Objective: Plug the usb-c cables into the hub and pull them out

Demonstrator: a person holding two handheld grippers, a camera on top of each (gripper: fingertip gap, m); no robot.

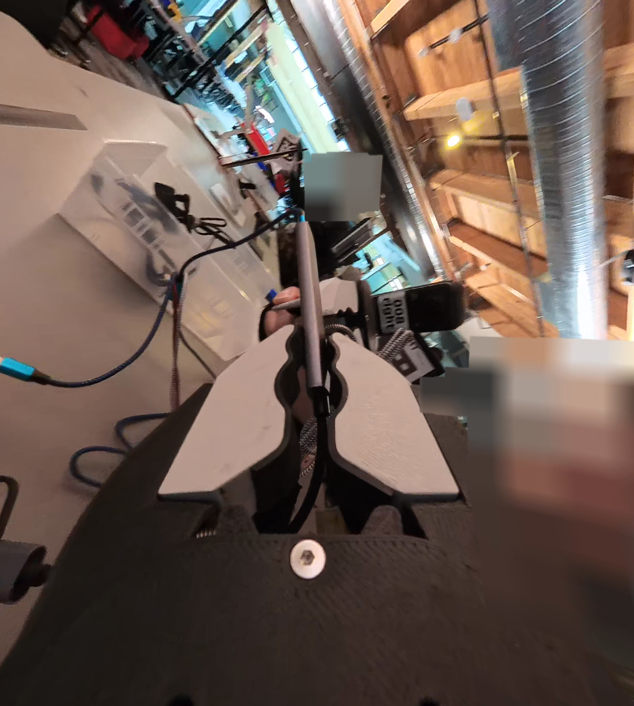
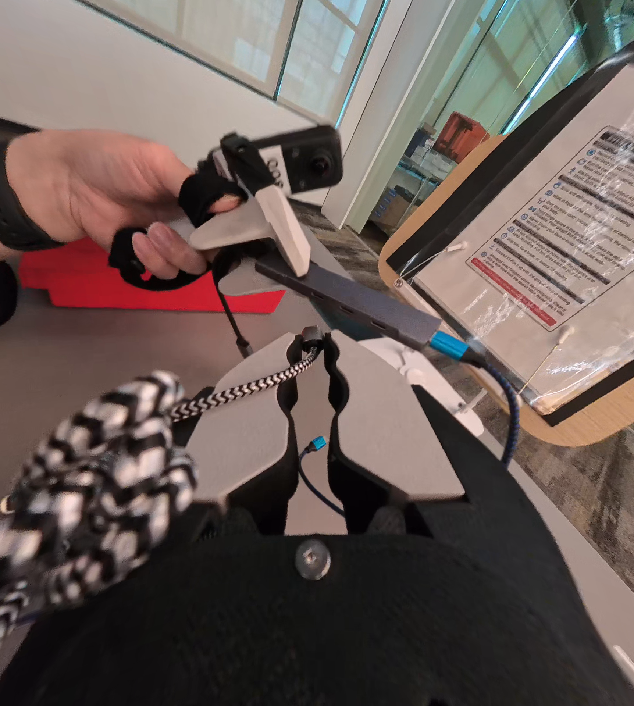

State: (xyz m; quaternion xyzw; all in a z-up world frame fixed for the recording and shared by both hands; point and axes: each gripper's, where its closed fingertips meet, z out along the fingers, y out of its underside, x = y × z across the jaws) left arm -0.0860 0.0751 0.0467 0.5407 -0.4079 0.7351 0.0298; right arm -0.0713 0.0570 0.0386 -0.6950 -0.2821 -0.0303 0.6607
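My left gripper (image 1: 309, 338) is shut on the slim grey hub (image 1: 308, 290) and holds it up off the table. The hub also shows in the right wrist view (image 2: 350, 301), clamped by the left gripper's fingers (image 2: 288, 233). A blue usb-c plug (image 2: 447, 345) sits in the hub's far end, and its blue braided cable (image 2: 512, 412) hangs down. My right gripper (image 2: 313, 338) is shut on the plug of a black-and-white braided cable (image 2: 254, 387). It holds the plug just below the hub's slotted side, a small gap apart.
A loose blue plug (image 1: 10, 368) lies on the white table (image 1: 21, 267) beside clear plastic bins (image 1: 136, 214). A red object (image 2: 147, 290) lies behind the person's hand (image 2: 97, 191). A board with a printed sheet (image 2: 537, 248) stands at the right. Only a small space, under 4 cm, lies between the two pairs of fingers.
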